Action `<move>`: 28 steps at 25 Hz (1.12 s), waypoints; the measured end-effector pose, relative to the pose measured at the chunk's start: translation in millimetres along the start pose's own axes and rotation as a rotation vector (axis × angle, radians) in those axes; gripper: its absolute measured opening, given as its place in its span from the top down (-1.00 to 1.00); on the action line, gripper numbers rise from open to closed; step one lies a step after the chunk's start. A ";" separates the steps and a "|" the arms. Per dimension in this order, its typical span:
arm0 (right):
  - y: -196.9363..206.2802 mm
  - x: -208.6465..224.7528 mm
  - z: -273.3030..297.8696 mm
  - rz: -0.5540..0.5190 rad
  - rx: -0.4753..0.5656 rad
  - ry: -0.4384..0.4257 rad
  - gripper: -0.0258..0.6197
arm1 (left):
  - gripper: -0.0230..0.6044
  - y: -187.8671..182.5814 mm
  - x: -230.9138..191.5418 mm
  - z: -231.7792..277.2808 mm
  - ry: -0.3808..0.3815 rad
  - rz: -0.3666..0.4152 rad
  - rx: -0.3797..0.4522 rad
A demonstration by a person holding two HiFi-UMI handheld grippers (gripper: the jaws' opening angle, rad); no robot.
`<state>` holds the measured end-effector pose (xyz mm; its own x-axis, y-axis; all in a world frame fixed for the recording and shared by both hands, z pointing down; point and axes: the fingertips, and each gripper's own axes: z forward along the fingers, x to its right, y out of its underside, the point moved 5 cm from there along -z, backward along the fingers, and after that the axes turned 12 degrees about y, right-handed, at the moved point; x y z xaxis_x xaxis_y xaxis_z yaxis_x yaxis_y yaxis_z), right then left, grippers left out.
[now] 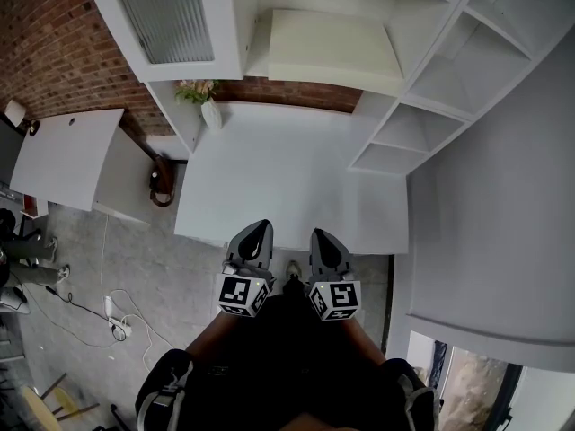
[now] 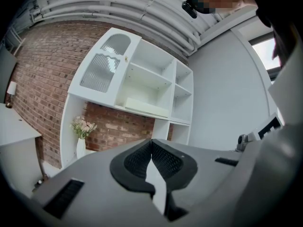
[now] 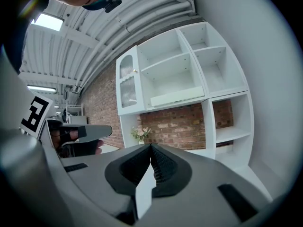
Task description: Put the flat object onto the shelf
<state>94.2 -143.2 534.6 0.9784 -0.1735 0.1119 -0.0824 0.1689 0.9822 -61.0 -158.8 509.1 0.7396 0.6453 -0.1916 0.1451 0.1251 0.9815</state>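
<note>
Left gripper (image 2: 151, 144): fingers are pressed together, the tips touching, and nothing is pinched between them. Right gripper (image 3: 150, 149): fingers are likewise pressed together at the tips and nothing is held.

Both grippers are held low and side by side in front of the white shelf unit (image 1: 431, 88). They are well apart from it, with the jaws pointed toward it. A marker cube (image 1: 241, 294) is seen at the rear of each gripper, on the side away from the shelf unit.

The flat object (image 1: 334, 48) is a pale cream slab. It is laid flat on the lower board of the shelf unit's wide middle compartment and is touched by neither gripper.

A ribbed-glass door (image 1: 167, 14) is seen shut on the shelf unit's compartment just left of the flat object. A column of open cubbies is seen on the shelf unit's right side.

A white vase of flowers (image 1: 209, 110) stands upright at the back left of the shelf unit's counter (image 1: 287, 182), below the glass door. A brick wall (image 1: 45, 34) is seen behind the shelf unit and shows through its open back under the middle compartment.

A white side table (image 1: 63, 155) is placed left of the shelf unit. A white cable (image 1: 115, 317) is seen on the grey floor (image 1: 171, 268), left of and in front of the shelf unit.
</note>
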 end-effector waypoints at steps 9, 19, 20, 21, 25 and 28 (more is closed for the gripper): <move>3.0 2.1 -2.9 -0.013 0.004 0.003 0.84 | 0.89 2.4 2.3 1.8 0.009 -0.011 -0.006; 4.2 1.0 -2.4 -0.021 0.000 -0.006 0.84 | 0.89 3.3 2.5 0.0 -0.001 -0.010 -0.009; 3.8 0.8 -2.0 -0.020 0.001 -0.006 0.84 | 0.89 3.5 2.3 -0.3 -0.002 -0.010 -0.009; 3.7 0.8 -1.8 -0.020 0.001 -0.007 0.84 | 0.89 3.7 2.1 -0.6 -0.004 -0.011 -0.009; 5.0 1.6 -1.9 -0.027 0.000 -0.006 0.84 | 0.89 3.6 1.9 -0.9 -0.006 -0.010 -0.009; 2.6 1.3 -1.4 -0.031 0.006 -0.005 0.84 | 0.89 1.3 1.6 -0.5 -0.005 -0.006 -0.007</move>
<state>95.5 -141.6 537.1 0.9797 -0.1831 0.0819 -0.0530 0.1575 0.9861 -59.9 -157.3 510.1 0.7418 0.6407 -0.1979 0.1454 0.1344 0.9802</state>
